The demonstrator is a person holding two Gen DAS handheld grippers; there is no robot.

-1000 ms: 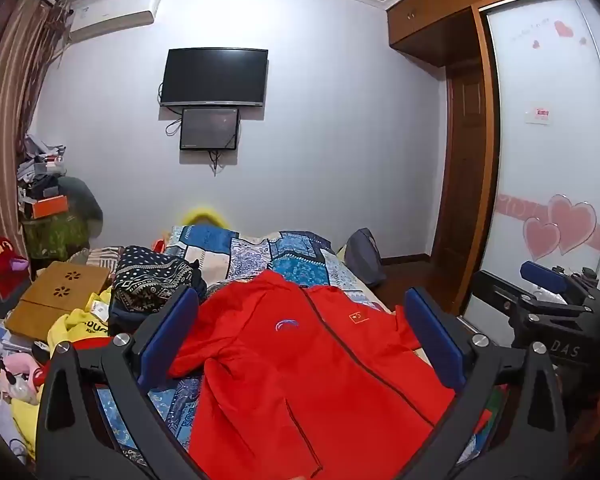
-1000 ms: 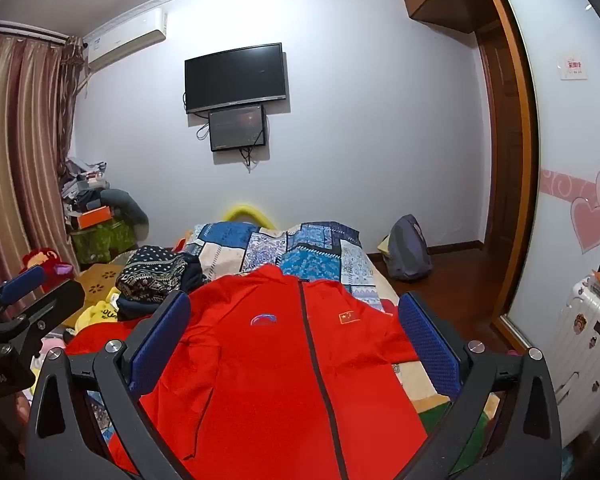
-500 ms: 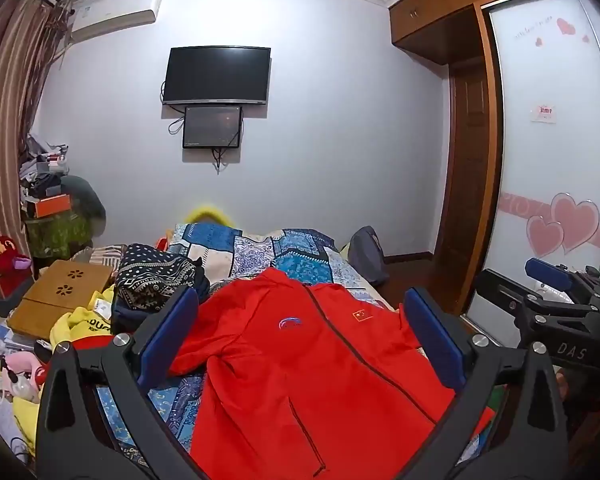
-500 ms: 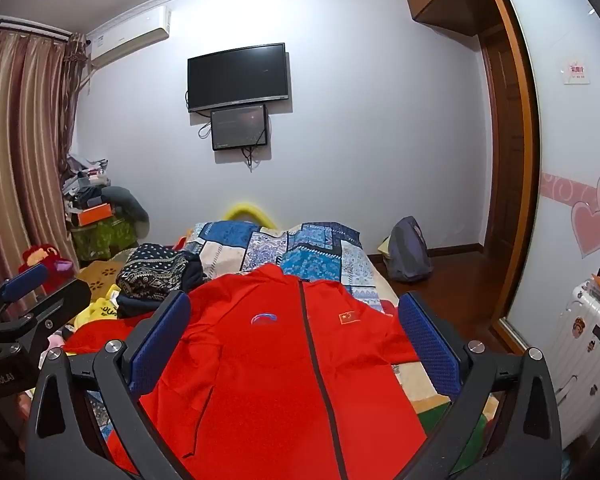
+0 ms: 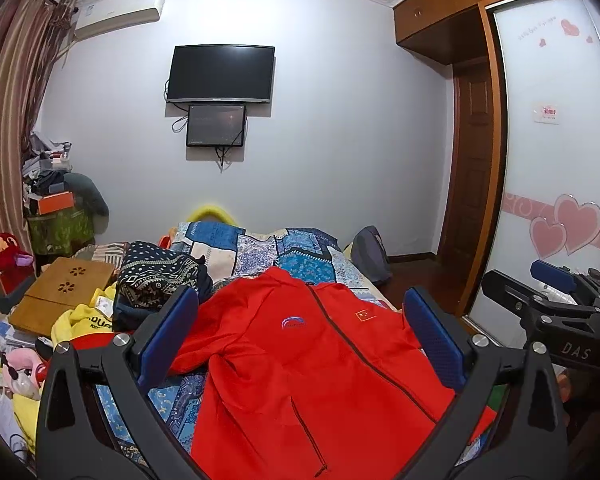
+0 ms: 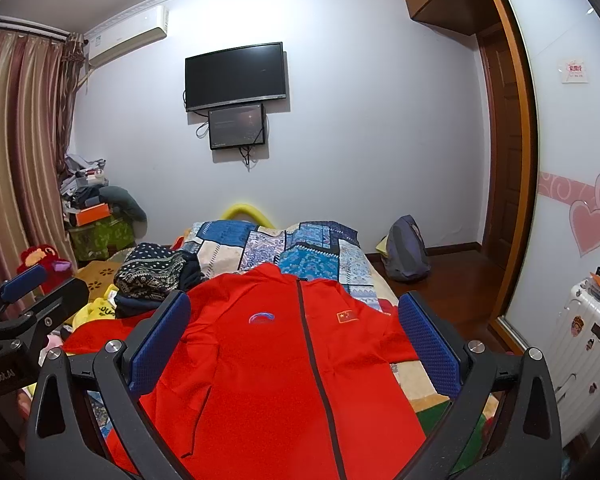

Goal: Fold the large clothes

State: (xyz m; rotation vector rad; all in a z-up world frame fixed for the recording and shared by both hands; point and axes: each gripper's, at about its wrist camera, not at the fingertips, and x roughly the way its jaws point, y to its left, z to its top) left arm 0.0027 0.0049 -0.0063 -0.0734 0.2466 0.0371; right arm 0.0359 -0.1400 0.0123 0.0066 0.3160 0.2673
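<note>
So this looks like the very start of the fold. The red jacket (image 6: pixel 284 368) is laid out face-up on the bed (image 6: pixel 320 256), zipped, collar pointing toward the far wall, on top of a blue patchwork quilt (image 5: pixel 260 248). Nothing's been folded over yet as far as I can tell; the sleeve on the camera's left is spread out sideways toward a pile of clothes (image 6: pixel 156 276), and the other sleeve runs off toward the bed edge.

Both grippers are just hanging above the near end of the jacket. The left gripper (image 5: pixel 300 344) is spread wide with nothing between its blue pads, and the right gripper (image 6: pixel 294 340) is the same: wide open, empty, not touching fabric. They sit side by side at about the same height, both aimed forward and slightly down along the jacket, roughly level, no real tilt. You can see each one's tip poking into the other's view at the side.

Next move, I'd guess, is to drop down and pinch a sleeve or a side edge, one gripper near the shoulder and one near the hem, then bring that side across the zipper line. It needs a low approach so the pads catch just the jacket and not the quilt under it. Slippery-looking fabric too, so a decent bite would help.
</note>
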